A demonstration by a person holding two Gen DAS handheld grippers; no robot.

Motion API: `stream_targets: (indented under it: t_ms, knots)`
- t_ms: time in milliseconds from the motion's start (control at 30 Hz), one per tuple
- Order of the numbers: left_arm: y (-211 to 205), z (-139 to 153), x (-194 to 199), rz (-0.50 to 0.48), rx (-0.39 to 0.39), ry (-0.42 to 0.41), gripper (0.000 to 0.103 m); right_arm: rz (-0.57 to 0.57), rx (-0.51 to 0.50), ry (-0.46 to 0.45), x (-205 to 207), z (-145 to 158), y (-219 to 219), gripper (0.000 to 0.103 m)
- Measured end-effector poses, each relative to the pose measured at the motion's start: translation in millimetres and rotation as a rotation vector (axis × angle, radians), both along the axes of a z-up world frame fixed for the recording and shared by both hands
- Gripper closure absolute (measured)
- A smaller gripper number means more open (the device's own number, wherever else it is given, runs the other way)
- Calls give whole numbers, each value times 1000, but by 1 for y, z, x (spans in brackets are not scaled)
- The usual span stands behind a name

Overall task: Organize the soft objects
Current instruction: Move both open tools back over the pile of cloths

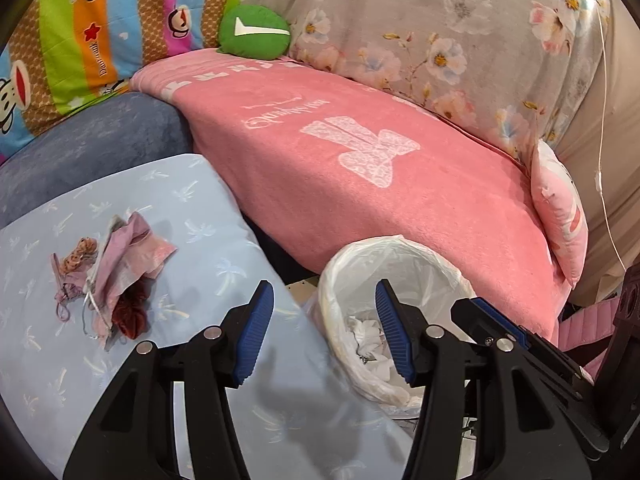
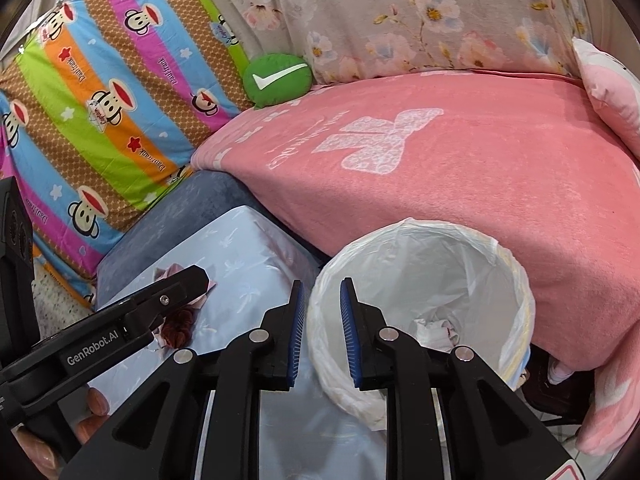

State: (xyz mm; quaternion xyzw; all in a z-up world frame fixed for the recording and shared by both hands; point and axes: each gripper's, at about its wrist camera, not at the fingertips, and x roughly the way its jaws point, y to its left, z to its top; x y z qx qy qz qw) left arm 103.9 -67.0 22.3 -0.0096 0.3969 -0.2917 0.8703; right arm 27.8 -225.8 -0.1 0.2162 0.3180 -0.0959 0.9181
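Note:
A small pile of soft things (image 1: 112, 276) lies on a pale blue cushion (image 1: 200, 208): pink cloth, a dark red scrunchie (image 1: 130, 316) and a brown one. My left gripper (image 1: 324, 332) hangs open and empty just right of the pile, over the cushion's edge. In the right wrist view the scrunchie (image 2: 180, 322) and a bit of pink cloth (image 2: 172, 272) peek out from behind the left gripper's finger (image 2: 176, 292). My right gripper (image 2: 322, 332) is open by a narrow gap with nothing in it, above the near rim of a white-lined bin (image 2: 516, 280).
The bin (image 1: 400, 256) holds crumpled white paper. Behind it lies a pink blanket (image 1: 360, 184) with a round green tick cushion (image 1: 254, 32) and a pink pillow (image 1: 560, 208). A striped monkey-print cover (image 2: 100, 100) and floral fabric (image 2: 400, 20) rise at the back. A hand (image 2: 92, 404) holds the left gripper.

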Motion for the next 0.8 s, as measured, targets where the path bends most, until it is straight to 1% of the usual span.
stream_targets:
  t_ms: [100, 167, 467, 600, 800]
  knots:
    - [14, -2, 4, 24, -7, 6, 52, 24, -10, 5, 5, 0, 14, 81]
    - [25, -4, 7, 44, -14, 13, 52, 36, -16, 6, 8, 1, 20, 75]
    - [75, -15, 23, 143, -19, 39, 52, 129, -37, 25, 30, 1, 67, 75]
    - [101, -23, 31, 192, -17, 52, 52, 180, -47, 38, 43, -1, 95, 75]
    - [142, -35, 44, 265, 3, 69, 52, 237, -48, 57, 61, -7, 128, 75]
